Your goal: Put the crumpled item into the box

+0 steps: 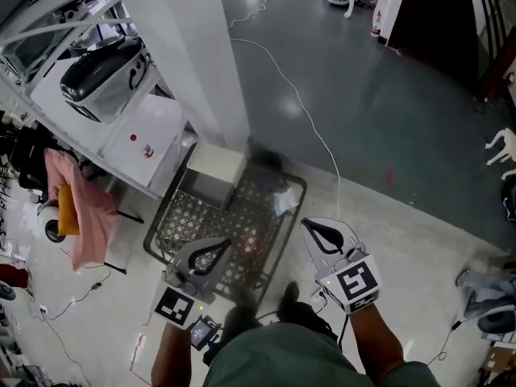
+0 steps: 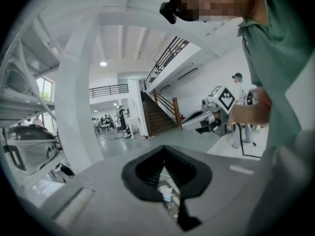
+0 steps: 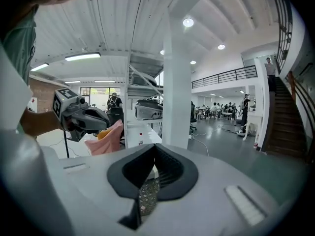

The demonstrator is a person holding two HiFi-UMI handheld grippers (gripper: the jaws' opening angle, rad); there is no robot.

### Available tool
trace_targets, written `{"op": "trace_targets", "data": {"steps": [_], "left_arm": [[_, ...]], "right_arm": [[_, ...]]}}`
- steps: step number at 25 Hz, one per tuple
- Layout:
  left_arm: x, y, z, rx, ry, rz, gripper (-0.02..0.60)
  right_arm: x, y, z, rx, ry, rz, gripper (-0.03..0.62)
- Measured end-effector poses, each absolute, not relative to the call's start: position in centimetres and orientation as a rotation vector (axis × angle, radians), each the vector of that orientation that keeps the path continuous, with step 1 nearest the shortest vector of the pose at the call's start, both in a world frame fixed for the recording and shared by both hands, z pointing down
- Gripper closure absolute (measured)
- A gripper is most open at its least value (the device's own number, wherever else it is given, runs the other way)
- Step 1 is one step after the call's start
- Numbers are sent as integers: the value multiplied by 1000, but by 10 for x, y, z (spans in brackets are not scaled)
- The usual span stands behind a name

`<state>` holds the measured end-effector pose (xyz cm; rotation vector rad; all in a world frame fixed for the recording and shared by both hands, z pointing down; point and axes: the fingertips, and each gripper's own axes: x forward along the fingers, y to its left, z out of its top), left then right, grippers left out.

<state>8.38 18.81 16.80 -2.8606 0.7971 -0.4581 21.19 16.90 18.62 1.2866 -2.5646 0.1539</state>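
A white crumpled item (image 1: 284,202) lies on the right side of a patterned mat (image 1: 193,220) on the floor. An open box (image 1: 214,172) stands at the mat's far corner, against a white pillar. My left gripper (image 1: 218,245) hovers over the mat's near edge, shut and holding nothing. My right gripper (image 1: 315,226) hangs just right of the mat, near the crumpled item, also shut and holding nothing. In the left gripper view the crumpled item (image 2: 165,192) shows through the slit below the shut jaws. In the right gripper view only the mat (image 3: 147,194) shows there.
The white pillar (image 1: 189,47) rises behind the box. White shelving (image 1: 105,95) with a helmet-like device stands to the left, with a pink cloth (image 1: 81,204) hanging below. A cable (image 1: 310,123) runs across the grey floor. The person's feet stand at the mat's near edge.
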Motion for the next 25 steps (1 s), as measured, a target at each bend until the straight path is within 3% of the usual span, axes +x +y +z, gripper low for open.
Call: {"op": "trace_targets", "data": {"steps": [18, 25], "left_arm": [[20, 86, 186, -2977, 463, -303, 578], [31, 70, 199, -3014, 371, -288, 578]], "right_arm": [[152, 105, 192, 1594, -2302, 208, 587], [162, 90, 216, 1629, -2232, 269, 586]]}}
